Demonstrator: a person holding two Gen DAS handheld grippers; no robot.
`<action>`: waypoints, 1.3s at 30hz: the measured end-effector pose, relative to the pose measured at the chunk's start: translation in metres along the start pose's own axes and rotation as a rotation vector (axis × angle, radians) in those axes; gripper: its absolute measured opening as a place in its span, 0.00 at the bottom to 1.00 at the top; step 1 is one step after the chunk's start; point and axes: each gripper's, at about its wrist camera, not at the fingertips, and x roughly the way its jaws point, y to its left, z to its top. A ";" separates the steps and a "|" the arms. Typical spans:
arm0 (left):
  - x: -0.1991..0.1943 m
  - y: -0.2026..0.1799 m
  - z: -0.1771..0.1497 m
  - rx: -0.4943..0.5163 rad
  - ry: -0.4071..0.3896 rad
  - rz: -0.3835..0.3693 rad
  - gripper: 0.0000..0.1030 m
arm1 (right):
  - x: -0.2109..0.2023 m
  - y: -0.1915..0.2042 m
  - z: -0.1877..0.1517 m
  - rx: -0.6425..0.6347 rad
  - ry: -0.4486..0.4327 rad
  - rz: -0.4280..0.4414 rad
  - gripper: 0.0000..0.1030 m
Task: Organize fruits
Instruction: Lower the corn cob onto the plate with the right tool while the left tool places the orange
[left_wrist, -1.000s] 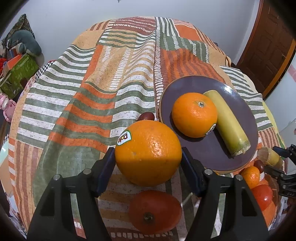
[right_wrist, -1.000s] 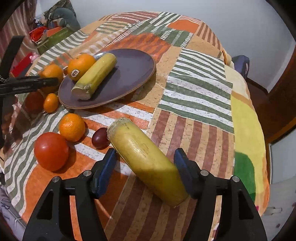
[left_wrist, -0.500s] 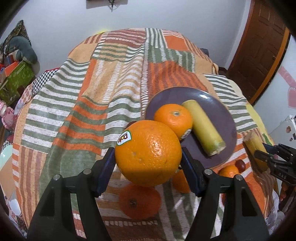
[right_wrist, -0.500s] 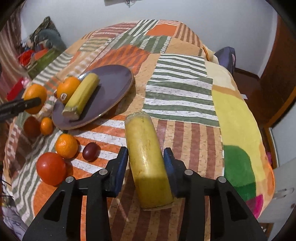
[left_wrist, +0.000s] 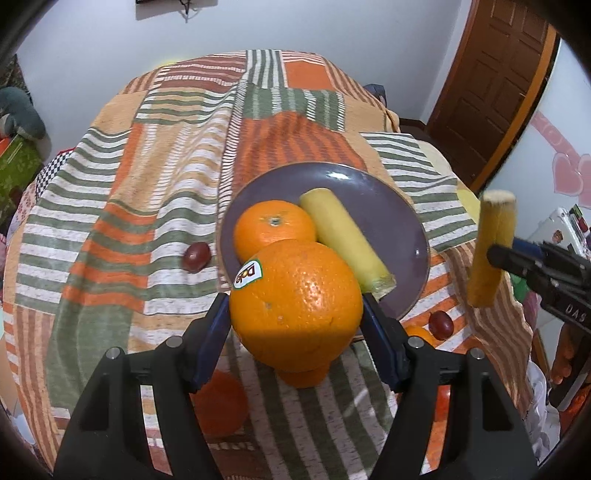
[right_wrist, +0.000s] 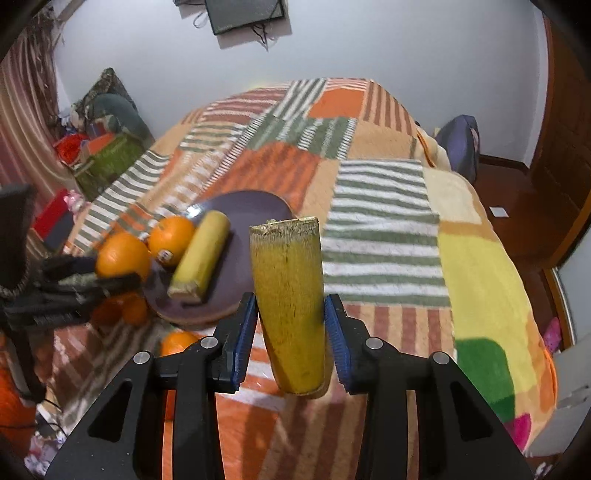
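Gripping a stickered orange, left claw hangs above the purple plate's near rim. Right claw clamps an upright banana piece over the patchwork blanket. Plate contents: one orange, one banana piece. Loose fruit, probably grapes, alongside.

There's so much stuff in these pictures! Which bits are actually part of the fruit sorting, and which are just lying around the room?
Part of the job:
- big orange, held in the left gripper
- yellow stalk piece, held in the right gripper
- purple plate, with an orange and another stalk piece on it
- dark plum on the blanket

Just lying about:
- wooden door
- green box
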 end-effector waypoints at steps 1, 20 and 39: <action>0.001 -0.001 0.000 0.002 0.000 0.000 0.67 | 0.000 0.002 0.003 -0.002 -0.005 0.011 0.34; 0.025 -0.014 0.019 0.029 0.000 -0.048 0.67 | 0.043 0.044 0.043 -0.052 0.002 0.104 0.33; 0.039 -0.003 0.026 0.006 0.009 -0.047 0.69 | 0.087 0.037 0.049 -0.008 0.081 0.082 0.27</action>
